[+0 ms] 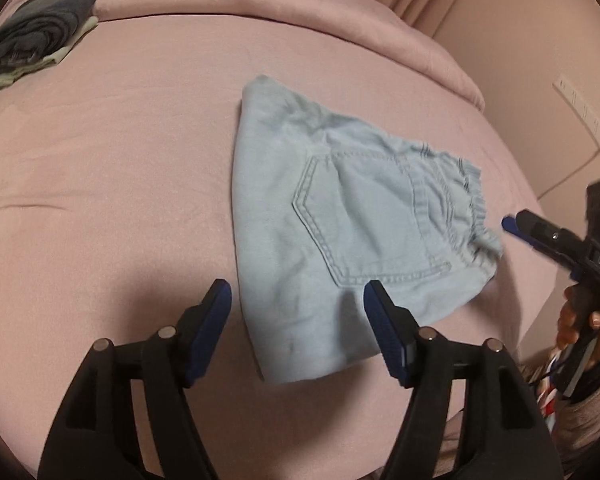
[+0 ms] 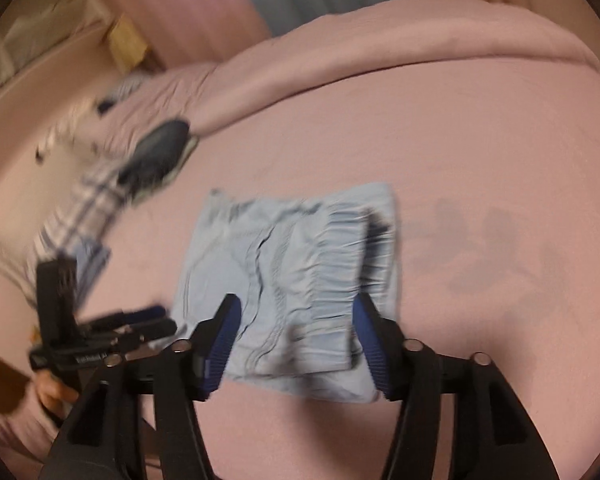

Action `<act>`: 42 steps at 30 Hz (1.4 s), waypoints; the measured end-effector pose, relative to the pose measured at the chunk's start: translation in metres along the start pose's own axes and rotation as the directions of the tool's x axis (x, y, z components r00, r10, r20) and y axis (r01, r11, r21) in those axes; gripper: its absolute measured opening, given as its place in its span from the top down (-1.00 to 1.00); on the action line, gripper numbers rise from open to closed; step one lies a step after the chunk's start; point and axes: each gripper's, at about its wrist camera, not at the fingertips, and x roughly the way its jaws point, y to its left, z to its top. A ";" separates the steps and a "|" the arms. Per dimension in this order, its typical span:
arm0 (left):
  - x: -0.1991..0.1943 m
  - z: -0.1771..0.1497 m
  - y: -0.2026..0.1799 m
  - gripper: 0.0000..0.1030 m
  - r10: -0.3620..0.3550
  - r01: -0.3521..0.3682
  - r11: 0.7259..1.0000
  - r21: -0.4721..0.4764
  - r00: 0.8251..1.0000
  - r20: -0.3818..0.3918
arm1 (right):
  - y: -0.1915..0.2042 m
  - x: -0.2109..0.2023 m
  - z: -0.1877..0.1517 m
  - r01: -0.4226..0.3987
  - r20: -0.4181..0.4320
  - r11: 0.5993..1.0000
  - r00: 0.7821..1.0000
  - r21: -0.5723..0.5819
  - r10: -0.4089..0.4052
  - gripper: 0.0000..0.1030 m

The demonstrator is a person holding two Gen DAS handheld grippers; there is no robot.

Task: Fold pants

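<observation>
Pants (image 1: 340,216) folded on bed (image 1: 100,160); left gripper (image 1: 298,300) and right gripper (image 2: 296,312) both released, empty.

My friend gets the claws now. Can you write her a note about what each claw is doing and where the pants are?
Left claw: open, holding nothing, poised over the near edge of the pants.
Right claw: open, empty too, by the waistband end.
Pants: light blue jeans, folded into a small bundle, back pocket up, lying on the pink bed.
Done: the fold looks finished and both claws have let go.
Left: maybe smooth it or move it near the pile of other clothes at the far corner.
</observation>
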 end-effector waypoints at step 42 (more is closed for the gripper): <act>0.031 0.040 0.024 -0.40 -0.196 0.188 0.970 -0.157 0.980 -0.038 | -0.042 0.077 0.019 -0.167 -0.123 0.938 0.969 0.305 0.213 -0.55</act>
